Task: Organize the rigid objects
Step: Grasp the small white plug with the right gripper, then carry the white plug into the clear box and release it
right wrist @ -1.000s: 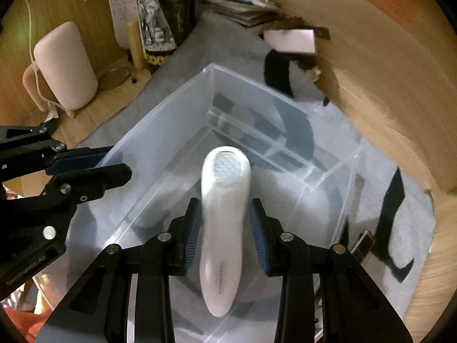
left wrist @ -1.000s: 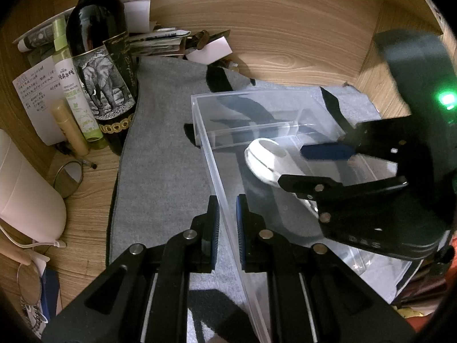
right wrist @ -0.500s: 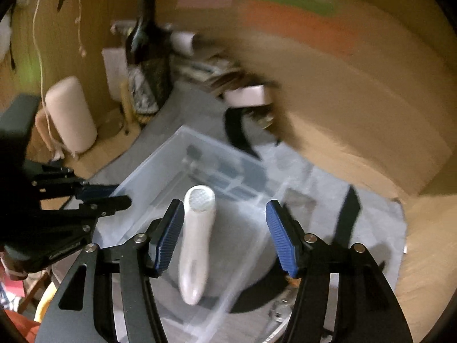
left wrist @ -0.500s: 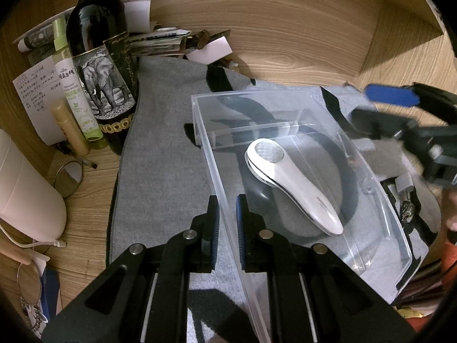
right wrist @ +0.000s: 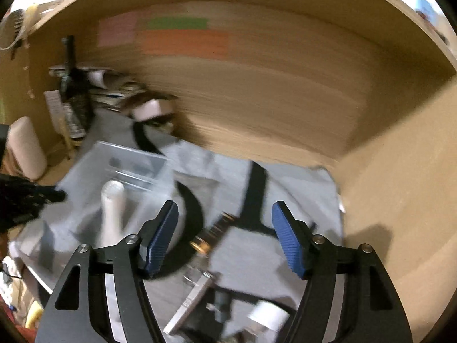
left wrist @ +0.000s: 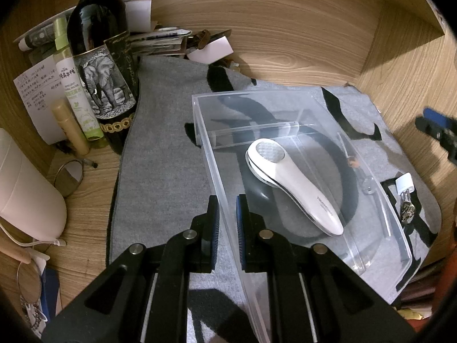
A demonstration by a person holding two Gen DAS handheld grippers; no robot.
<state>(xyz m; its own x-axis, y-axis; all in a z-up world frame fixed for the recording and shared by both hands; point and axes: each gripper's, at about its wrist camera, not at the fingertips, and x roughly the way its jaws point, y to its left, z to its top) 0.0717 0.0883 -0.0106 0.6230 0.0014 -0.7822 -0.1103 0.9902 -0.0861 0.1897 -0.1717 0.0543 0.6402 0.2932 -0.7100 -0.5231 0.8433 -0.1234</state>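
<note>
A wood-walled surface under a grey cloth (left wrist: 160,171). The white handheld device (left wrist: 294,188) lies inside the clear plastic bin (left wrist: 380,208), whose wall the left claw (left wrist: 227,225) pinches. The right claw (right wrist: 225,238) gapes empty; probably seeking the next item.

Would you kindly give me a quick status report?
Left gripper shut on clear bin wall. Right gripper open, empty. White handheld device lying in bin.

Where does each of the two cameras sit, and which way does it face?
Left wrist: rides the left gripper, whose fingers pinch the clear plastic bin's near wall; looks down at the white handheld device inside.
Right wrist: rides the open right gripper, aimed over the grey mat at the wooden back wall; blurred.
Shared: bin, device, mat.
</note>
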